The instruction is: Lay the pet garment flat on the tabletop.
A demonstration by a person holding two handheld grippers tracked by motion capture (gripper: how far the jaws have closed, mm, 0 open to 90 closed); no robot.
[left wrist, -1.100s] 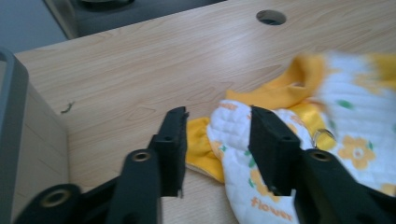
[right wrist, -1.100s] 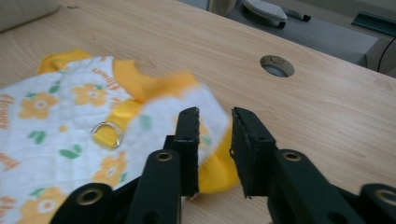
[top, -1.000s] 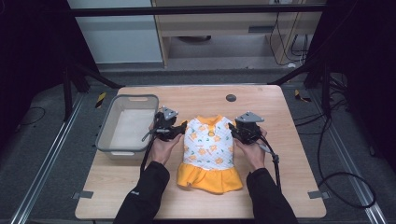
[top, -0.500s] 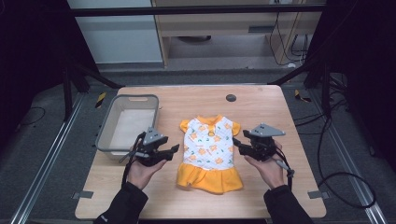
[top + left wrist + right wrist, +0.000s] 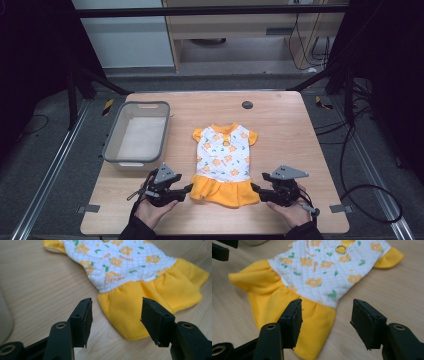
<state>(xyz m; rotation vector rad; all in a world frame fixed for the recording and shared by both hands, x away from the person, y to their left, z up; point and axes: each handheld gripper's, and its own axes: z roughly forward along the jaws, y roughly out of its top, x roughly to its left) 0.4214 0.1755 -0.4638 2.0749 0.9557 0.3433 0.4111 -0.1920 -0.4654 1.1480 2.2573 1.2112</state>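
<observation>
Currently the little dress is lying flat mid-table, right of the grey bin. Left gripper and right gripper are hovering at the skirt's two bottom corners, jaws gaping wide, gripping nothing.

- Bare table lies open right of the dress
- Grey bin blocks the left side, near the dress
- A black disc sits beyond the collar
</observation>
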